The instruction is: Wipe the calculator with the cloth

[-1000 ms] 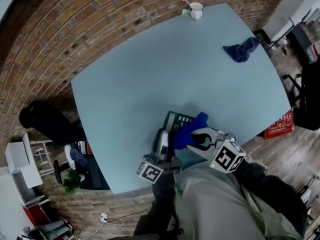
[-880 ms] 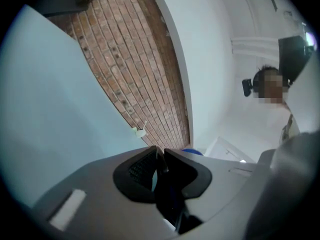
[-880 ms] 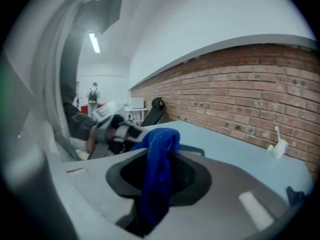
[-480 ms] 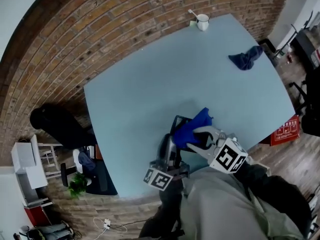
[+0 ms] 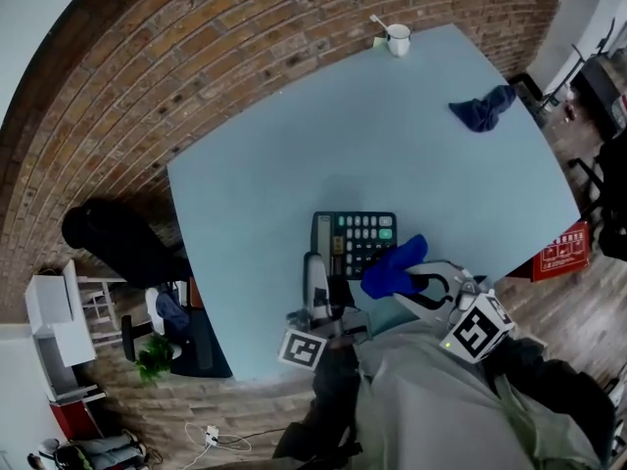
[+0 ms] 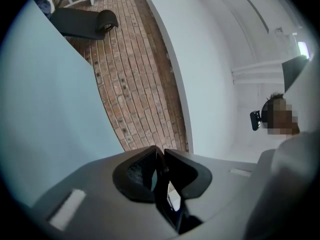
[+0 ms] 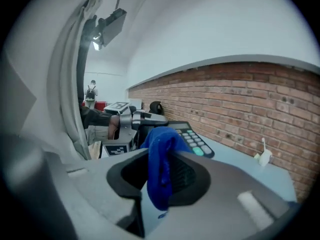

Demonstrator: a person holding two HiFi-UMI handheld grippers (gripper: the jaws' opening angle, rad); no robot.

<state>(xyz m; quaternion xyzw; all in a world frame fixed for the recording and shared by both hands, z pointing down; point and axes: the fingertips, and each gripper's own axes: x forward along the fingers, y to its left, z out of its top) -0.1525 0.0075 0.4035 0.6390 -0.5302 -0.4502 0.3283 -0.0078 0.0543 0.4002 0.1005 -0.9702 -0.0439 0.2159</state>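
Note:
A dark calculator (image 5: pixel 355 243) with its keypad facing up is held by its near left edge above the pale blue table (image 5: pixel 294 155). My left gripper (image 5: pixel 315 264) is shut on that edge; in the left gripper view the calculator (image 6: pixel 168 204) shows as a thin dark plate between the pads of the left gripper (image 6: pixel 160 170). My right gripper (image 5: pixel 413 282) is shut on a bright blue cloth (image 5: pixel 394 268), its jaws closing tighter. The cloth hangs at the calculator's near right corner. In the right gripper view the cloth (image 7: pixel 161 171) drapes between the pads, with the calculator (image 7: pixel 189 135) beyond.
A second, darker blue cloth (image 5: pixel 482 108) lies crumpled near the table's far right edge. A white cup (image 5: pixel 397 39) with a spoon stands at the far corner. A brick floor surrounds the table. The person's grey trousers fill the bottom of the head view.
Both grippers have risen. The calculator has come up and turned so that its keypad shows. The blue cloth, which covered it, has slid off to its right.

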